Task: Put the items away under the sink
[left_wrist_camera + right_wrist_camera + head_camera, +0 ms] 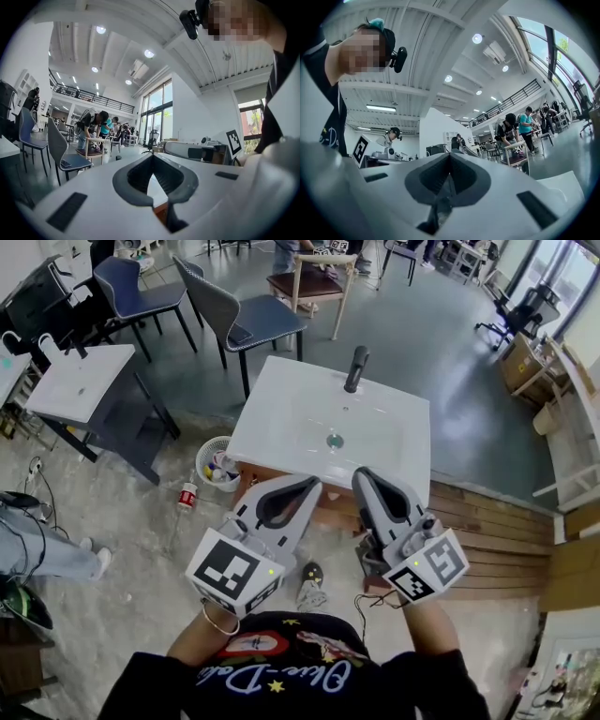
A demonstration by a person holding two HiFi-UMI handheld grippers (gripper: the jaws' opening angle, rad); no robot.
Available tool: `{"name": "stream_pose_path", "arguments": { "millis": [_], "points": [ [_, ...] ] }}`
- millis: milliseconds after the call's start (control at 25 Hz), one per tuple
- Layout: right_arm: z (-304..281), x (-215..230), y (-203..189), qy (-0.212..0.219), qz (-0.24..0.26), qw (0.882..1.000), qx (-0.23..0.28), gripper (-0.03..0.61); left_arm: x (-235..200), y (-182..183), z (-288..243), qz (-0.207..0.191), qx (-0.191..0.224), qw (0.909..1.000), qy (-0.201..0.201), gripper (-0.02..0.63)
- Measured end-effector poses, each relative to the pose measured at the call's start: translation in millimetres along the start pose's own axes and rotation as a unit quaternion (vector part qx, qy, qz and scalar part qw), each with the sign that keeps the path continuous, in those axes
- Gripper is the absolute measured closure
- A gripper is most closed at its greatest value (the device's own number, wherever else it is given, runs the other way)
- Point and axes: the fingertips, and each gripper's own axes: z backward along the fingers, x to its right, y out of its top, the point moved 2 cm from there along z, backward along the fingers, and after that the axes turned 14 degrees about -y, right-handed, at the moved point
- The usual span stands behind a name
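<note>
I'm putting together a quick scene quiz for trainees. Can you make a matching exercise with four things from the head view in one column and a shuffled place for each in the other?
Things:
1. faucet
2. basket
3. red container
4. wooden chair

Places:
A. on the floor, just left of the basket
B. at the far edge of the sink
C. on the floor against the sink's left side
D. far beyond the sink, right of the blue chairs

Pairs: 1-B, 2-C, 3-A, 4-D
</note>
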Motion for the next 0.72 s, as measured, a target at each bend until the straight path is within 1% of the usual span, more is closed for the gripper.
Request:
{"name": "stream_pose_path", "arguments": {
  "millis": [720],
  "points": [
    [7.7,-3.5,-1.7,0.007,-0.002,1.000,-0.003,0.571,5.5,-0.2,5.1,-0.007,-0.012,0.9999,-0.004,0.606]
  ]
}}
